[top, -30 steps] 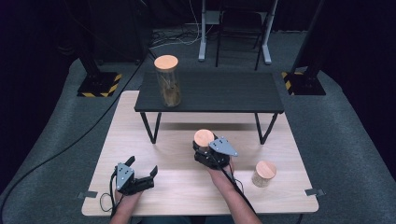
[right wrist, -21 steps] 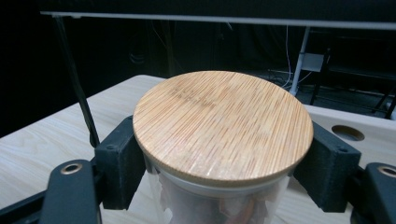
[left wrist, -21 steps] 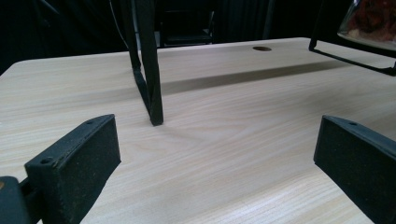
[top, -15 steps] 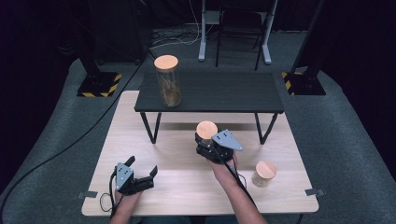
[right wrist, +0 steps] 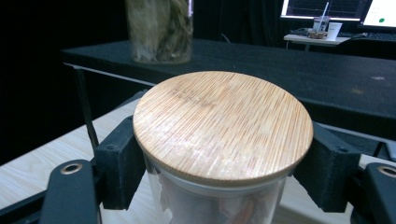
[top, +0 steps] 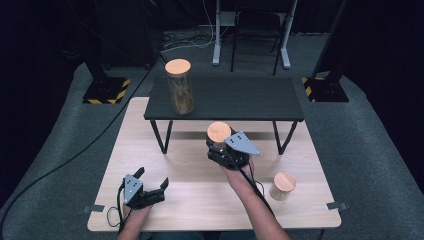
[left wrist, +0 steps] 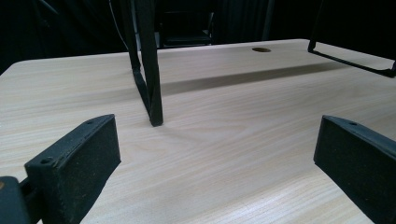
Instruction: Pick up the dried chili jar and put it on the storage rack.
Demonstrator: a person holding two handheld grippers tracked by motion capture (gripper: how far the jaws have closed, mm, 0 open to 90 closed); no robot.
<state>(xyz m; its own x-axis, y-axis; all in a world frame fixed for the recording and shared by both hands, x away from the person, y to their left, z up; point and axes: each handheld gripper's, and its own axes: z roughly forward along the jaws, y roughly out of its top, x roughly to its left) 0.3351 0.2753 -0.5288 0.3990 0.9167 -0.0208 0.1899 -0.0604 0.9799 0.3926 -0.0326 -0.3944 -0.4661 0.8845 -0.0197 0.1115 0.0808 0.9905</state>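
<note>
The right gripper (top: 223, 145) holds a jar (right wrist: 219, 140), its jaws pinching the glass just under the wooden lid (top: 219, 132), in front of the black shelf (top: 240, 97). The left gripper (top: 151, 190) rests on the counter (top: 190, 180), jaws spread with nothing between. A tall jar (top: 180, 87) stands on the shelf; a small jar (top: 283, 186) stands on the counter.

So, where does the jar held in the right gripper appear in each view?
High view: the held jar sits centre, just in front of the black shelf.
Left gripper view: not in it.
Right gripper view: it is at bottom centre, between the jaws.
Shared landmark: the black shelf, whose leg stands in the left gripper view.
</note>
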